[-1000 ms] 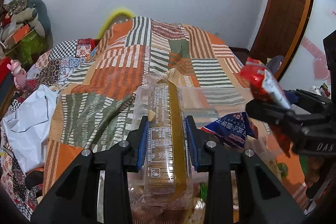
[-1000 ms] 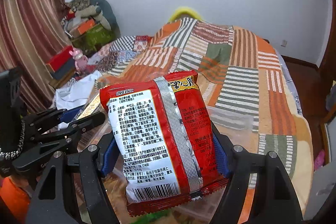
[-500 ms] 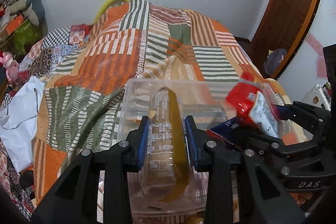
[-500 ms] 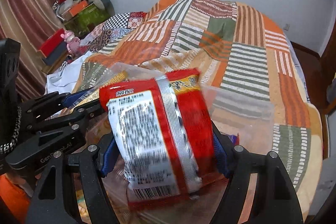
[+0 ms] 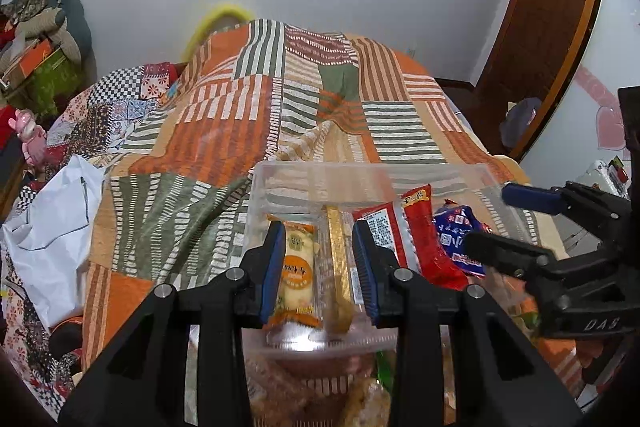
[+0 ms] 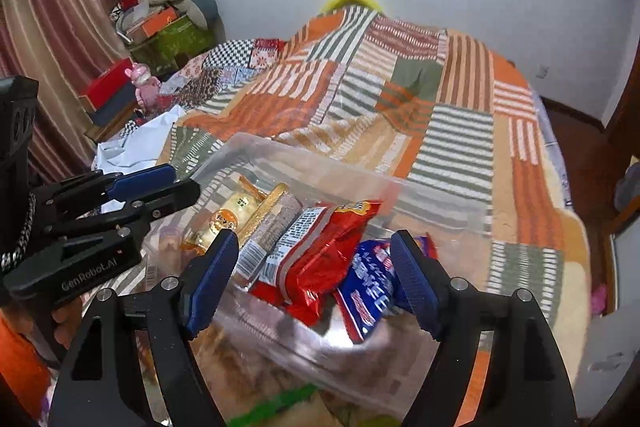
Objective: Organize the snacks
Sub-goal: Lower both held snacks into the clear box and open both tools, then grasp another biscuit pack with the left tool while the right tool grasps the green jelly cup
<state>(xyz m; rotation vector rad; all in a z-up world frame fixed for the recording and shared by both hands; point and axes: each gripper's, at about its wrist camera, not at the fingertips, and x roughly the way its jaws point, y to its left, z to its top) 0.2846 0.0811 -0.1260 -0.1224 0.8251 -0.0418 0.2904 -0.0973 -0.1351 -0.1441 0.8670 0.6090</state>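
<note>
A clear plastic bin (image 5: pixel 320 177) (image 6: pixel 436 193) sits on the patchwork blanket. In it lie a long clear biscuit pack with a gold strip (image 5: pixel 339 263) (image 6: pixel 264 211), an orange-labelled bun pack (image 5: pixel 297 267) (image 6: pixel 228 217), a red noodle packet (image 5: pixel 416 239) (image 6: pixel 320 251) and a blue packet (image 5: pixel 460 231) (image 6: pixel 370 287). My left gripper (image 5: pixel 320 263) is open above the biscuit and bun packs, holding nothing. My right gripper (image 6: pixel 314 281) is open over the red and blue packets, holding nothing.
The patchwork blanket (image 5: pixel 304 99) covers the bed beyond the bin. A white bag (image 5: pixel 52 219) lies at the left. More snack packs (image 5: pixel 280 395) lie under the bin's near edge. A wooden door (image 5: pixel 536 19) stands at the right; boxes and toys (image 6: pixel 160 19) pile at the left.
Both grippers moved down over the bin and opened. The left let go of the biscuit pack and the right let go of the red packet; both packs now lie in the bin.
</note>
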